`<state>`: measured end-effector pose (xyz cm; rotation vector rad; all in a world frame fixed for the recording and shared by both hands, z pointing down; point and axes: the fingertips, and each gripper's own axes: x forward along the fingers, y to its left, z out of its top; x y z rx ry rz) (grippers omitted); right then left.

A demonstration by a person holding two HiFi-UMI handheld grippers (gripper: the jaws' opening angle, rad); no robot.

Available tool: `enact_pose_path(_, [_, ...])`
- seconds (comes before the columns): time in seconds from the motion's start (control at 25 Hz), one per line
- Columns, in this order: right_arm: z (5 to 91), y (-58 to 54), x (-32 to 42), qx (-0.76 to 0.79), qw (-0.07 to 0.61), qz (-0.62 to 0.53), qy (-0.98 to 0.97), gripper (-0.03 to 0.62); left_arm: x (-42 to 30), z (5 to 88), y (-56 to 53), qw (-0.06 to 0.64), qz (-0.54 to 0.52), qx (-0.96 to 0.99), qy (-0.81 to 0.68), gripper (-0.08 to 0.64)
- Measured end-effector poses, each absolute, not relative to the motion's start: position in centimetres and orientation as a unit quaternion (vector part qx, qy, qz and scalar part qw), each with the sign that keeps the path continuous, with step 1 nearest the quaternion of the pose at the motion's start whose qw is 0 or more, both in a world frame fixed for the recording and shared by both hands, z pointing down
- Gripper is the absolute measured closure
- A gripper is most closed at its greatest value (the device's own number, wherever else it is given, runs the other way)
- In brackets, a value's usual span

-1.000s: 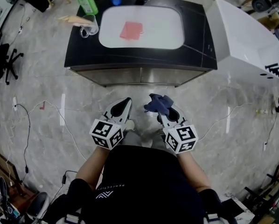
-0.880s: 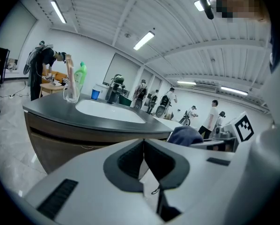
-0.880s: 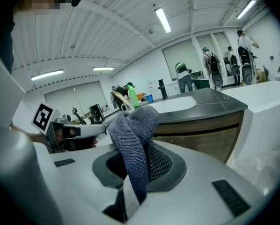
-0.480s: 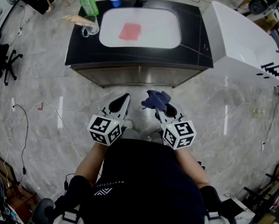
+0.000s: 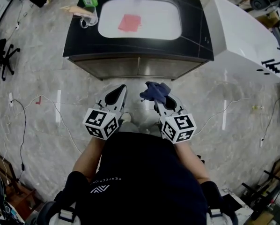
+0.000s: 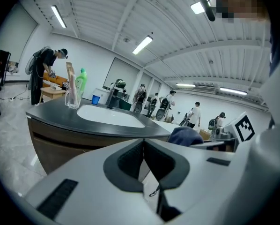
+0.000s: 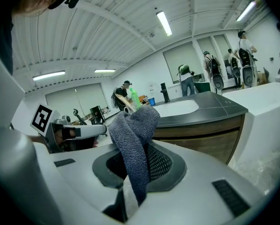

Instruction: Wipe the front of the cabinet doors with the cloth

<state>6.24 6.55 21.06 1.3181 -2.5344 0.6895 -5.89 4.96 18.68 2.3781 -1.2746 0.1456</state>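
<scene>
Right gripper has its jaws clenched on the cloth. It's a dark blue-grey knit, pinched along a fold, with the bulk mushrooming out past the jaw tips and a tail hanging back into the throat of the jaws. Left gripper has its jaws pressed together with nothing between them, and the cloth shows just off to its right. Ahead of both sets of jaws are the cabinet doors under the dark counter. They are well apart from the tips, with no contact, so by my reading the wiping hasn't begun.

That cloth looks soft, light and floppy. It'll crumple rather than push, so the wad beyond the tips should be what meets the door, not the hard jaws. The bite looks deep enough. A hold near the middle of the bundle, like this one, should keep it from dragging free on a smooth door front.
</scene>
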Motion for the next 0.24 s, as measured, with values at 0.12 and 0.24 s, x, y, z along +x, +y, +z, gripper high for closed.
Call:
enact_pose_path(0.12, [21.1, 6.6, 6.2, 0.445, 0.103, 0.234, -0.858, 0.522, -5.4, 18.9, 5.1, 0.221, 0.057, 0.861, -0.454, 0.551])
enact_pose_path(0.24, [21.3, 6.9, 6.6, 0.446, 0.107, 0.235, -0.857, 0.522, -4.7, 19.3, 5.3, 0.225, 0.063, 0.865, -0.444, 0.551])
